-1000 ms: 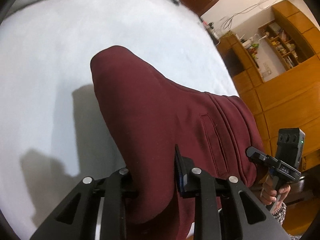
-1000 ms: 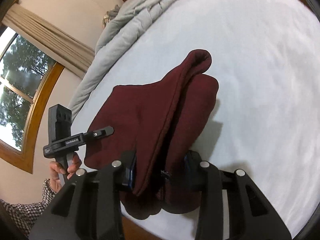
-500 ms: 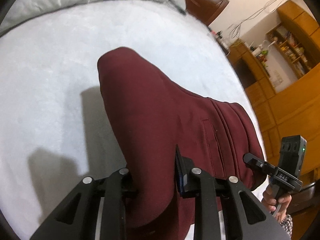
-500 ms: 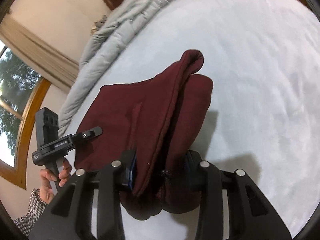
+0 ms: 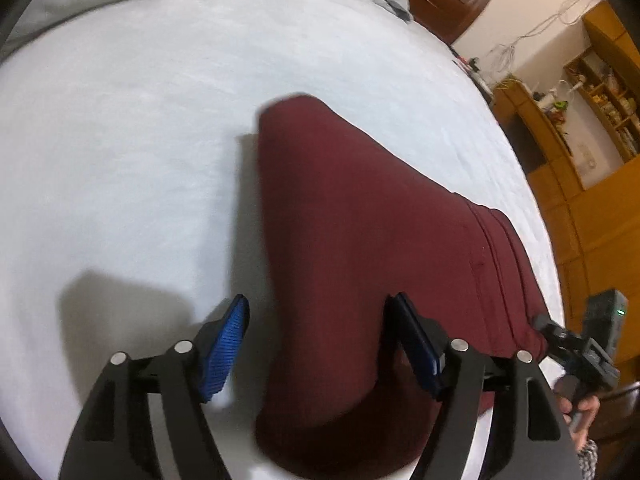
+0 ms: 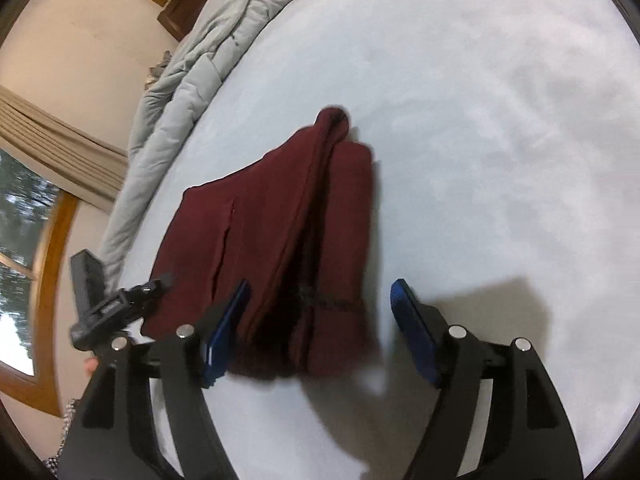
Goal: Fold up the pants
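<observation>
Left tool (image 5: 316, 344) and right tool (image 6: 320, 320) released, pants (image 6: 280, 240) folded at 12 o'clock on bed (image 6: 480, 120); next, likely withdraw.

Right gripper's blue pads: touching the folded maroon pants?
Cannot tell. In the right wrist view the right gripper is open around the folded maroon pants; motion blur hides contact.

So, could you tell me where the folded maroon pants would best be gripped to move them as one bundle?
Probably at the near stacked end of the maroon pants, where the layers show edge-on. Come in low from the near side, straddling the whole stack; the right gripper already stands open around it. The far end is a rounded fold, likelier to slip.
</observation>
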Available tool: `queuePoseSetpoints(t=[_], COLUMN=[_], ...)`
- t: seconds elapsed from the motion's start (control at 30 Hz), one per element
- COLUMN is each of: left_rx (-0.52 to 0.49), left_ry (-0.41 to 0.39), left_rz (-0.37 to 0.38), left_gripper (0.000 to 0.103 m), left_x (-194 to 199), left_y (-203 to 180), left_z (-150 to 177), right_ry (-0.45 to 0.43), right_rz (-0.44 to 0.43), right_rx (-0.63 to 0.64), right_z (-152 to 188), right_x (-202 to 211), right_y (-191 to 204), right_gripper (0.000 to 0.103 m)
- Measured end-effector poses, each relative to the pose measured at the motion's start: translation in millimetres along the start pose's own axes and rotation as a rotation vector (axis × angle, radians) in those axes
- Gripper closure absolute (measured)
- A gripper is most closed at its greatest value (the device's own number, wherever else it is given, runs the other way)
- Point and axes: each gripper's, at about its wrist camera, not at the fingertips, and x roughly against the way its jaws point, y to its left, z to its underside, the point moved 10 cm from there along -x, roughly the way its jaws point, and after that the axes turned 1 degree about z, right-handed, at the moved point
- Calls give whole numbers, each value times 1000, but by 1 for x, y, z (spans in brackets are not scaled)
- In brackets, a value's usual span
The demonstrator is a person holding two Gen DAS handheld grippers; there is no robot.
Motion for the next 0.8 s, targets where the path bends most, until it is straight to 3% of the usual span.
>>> queuePoseSetpoints(t=[0.13, 0.23, 0.3, 0.5, 0.8], left_rx=[-43, -70, -68, -56, -109], left_ry=[-145, -182, -170, -92, -51], left_rz=[17, 43, 95, 100, 59], left_gripper=[30, 29, 29, 29, 29], left_x=[60, 79, 75, 40, 16], left_y=[-24, -44, -61, -70, -63], left_z=[-1, 8, 11, 18, 35], right_ry=[-92, -113, -103, -25, -20], right_rz=[-24, -109, -201, -159, -164], right_rx=[123, 178, 182, 105, 79], right_z=[-2, 0, 5, 22, 38], right_x=[50, 61, 57, 19, 7], right_y=[42, 81, 101, 76, 55], right_gripper=[32, 32, 32, 34, 37])
